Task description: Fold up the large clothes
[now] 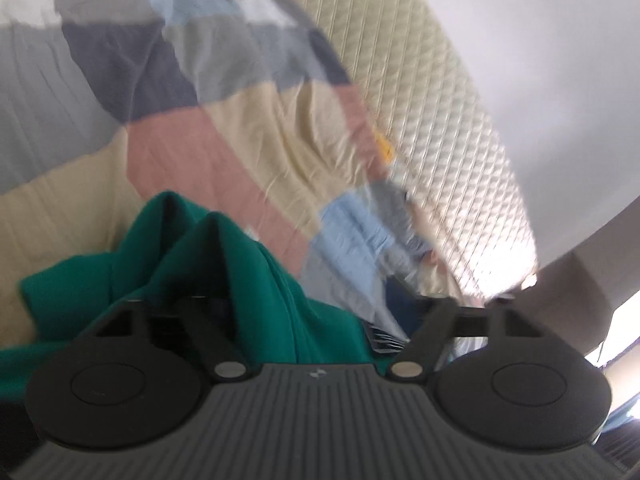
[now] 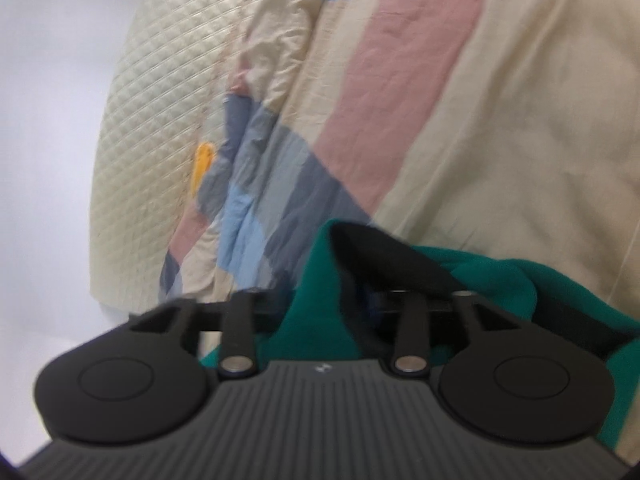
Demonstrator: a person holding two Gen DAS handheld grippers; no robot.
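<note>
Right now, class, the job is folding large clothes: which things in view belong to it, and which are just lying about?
Belongs to the job:
green garment
left hand-held gripper
right hand-held gripper

Just there:
patchwork bedspread
quilted cream mattress
small yellow object at the bedspread's edge

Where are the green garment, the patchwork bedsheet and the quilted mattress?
green garment [image 1: 224, 264], left wrist view, raised fold
patchwork bedsheet [image 2: 400, 80], right wrist view, pink patch
quilted mattress [image 1: 440, 120], left wrist view, cream side

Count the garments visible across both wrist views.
1: a green garment bunched in front of both cameras, lying over the patchwork bedspread. More could be hidden beneath it.
</note>
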